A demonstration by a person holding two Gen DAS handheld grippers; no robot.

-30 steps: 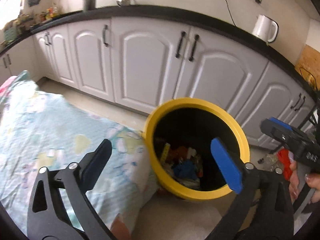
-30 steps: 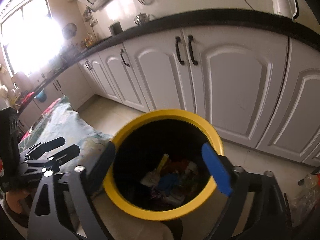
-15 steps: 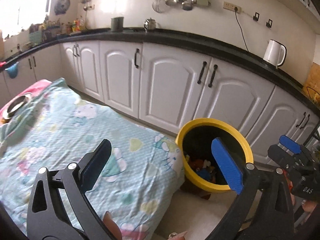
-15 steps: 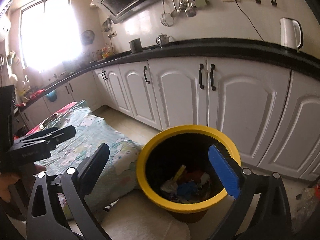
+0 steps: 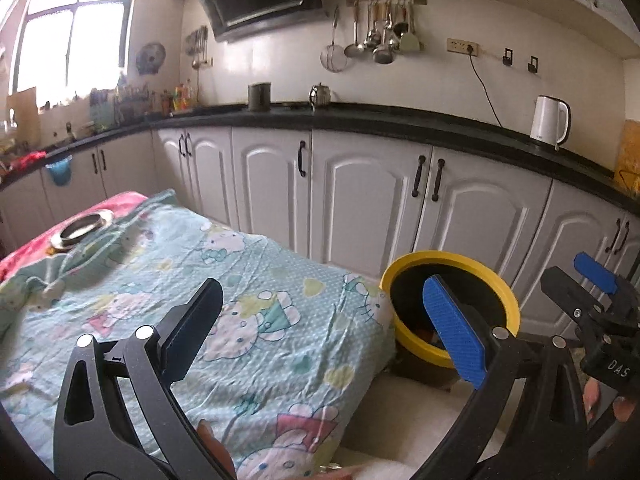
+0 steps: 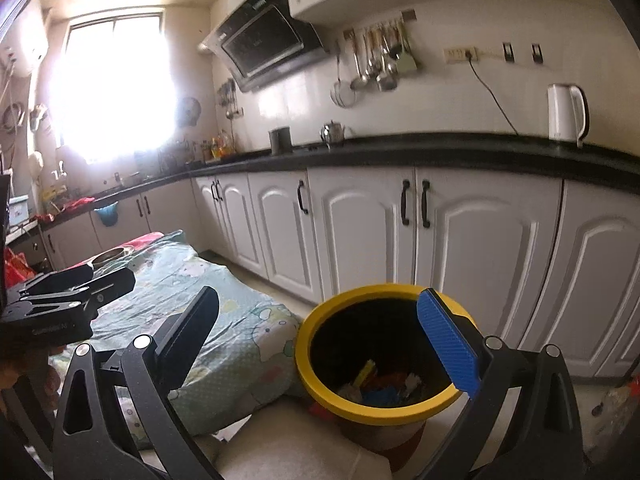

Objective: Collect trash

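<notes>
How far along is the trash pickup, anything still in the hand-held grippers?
Done: mixed trash lies in the yellow-rimmed bin. In hand: nothing; the left hand-held gripper and right hand-held gripper are both open and empty. Left: no loose trash shows on the patterned blanket; only a metal bowl sits there.

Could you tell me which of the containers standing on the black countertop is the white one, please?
The electric kettle at the right end; the dark canister and small metal teapot further left are not white.
</notes>
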